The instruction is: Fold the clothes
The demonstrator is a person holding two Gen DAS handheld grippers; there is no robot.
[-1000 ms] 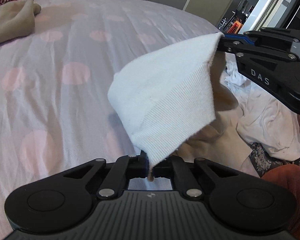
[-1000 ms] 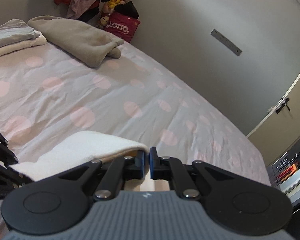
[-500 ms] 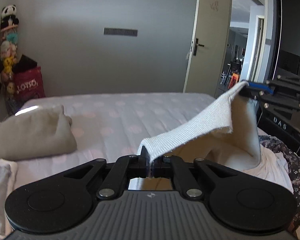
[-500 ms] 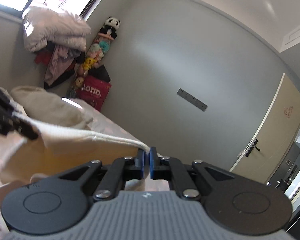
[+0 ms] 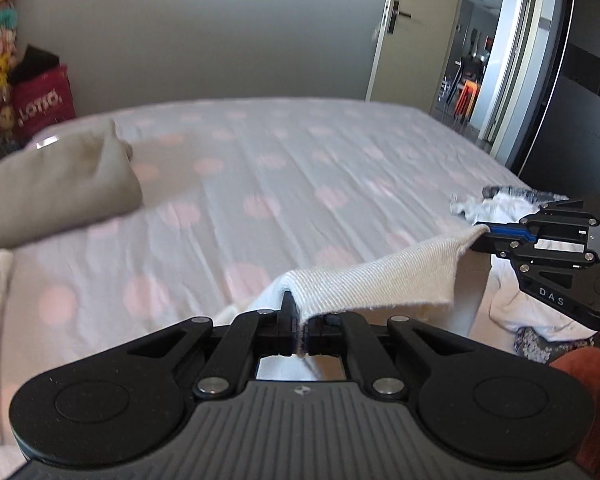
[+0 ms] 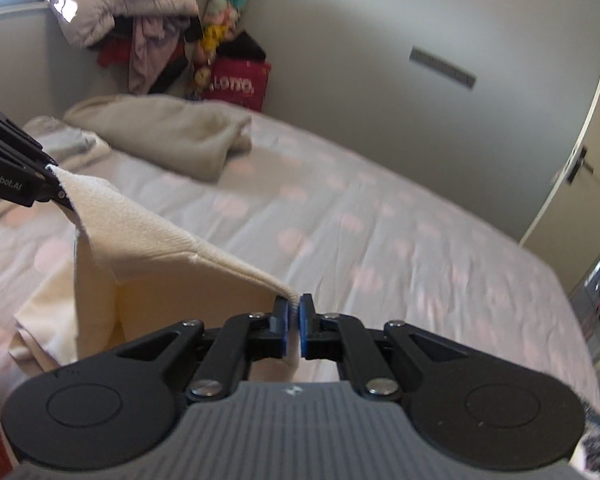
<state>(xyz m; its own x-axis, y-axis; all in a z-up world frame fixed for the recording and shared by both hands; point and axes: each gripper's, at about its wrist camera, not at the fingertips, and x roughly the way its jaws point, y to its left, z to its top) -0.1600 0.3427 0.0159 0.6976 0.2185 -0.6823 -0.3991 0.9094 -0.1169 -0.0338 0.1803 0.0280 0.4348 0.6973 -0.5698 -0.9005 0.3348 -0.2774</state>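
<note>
A cream ribbed knit garment (image 5: pixel 380 280) hangs stretched between two hand-held grippers above a bed (image 5: pixel 300 184) with a pale, pink-dotted sheet. The left gripper (image 5: pixel 300 332) has its fingers clamped on one corner of the cloth's top edge; the right gripper (image 6: pixel 294 320) has its blue-padded fingers (image 6: pixel 282 316) pinched shut on the other corner. Between the two sets of fingers the edge runs nearly taut, and the rest of the garment drapes below them, its lower part resting on the sheet. The cloth looks light, soft and limp, likely to sag and crease wherever it is unsupported, so corners and the ribbed hem seem the surest places to hold. Beyond the left fingers lies a folded beige garment (image 5: pixel 56 188); beyond the right fingers' far side sits a loose pile of laundry (image 5: pixel 496 208)
</note>
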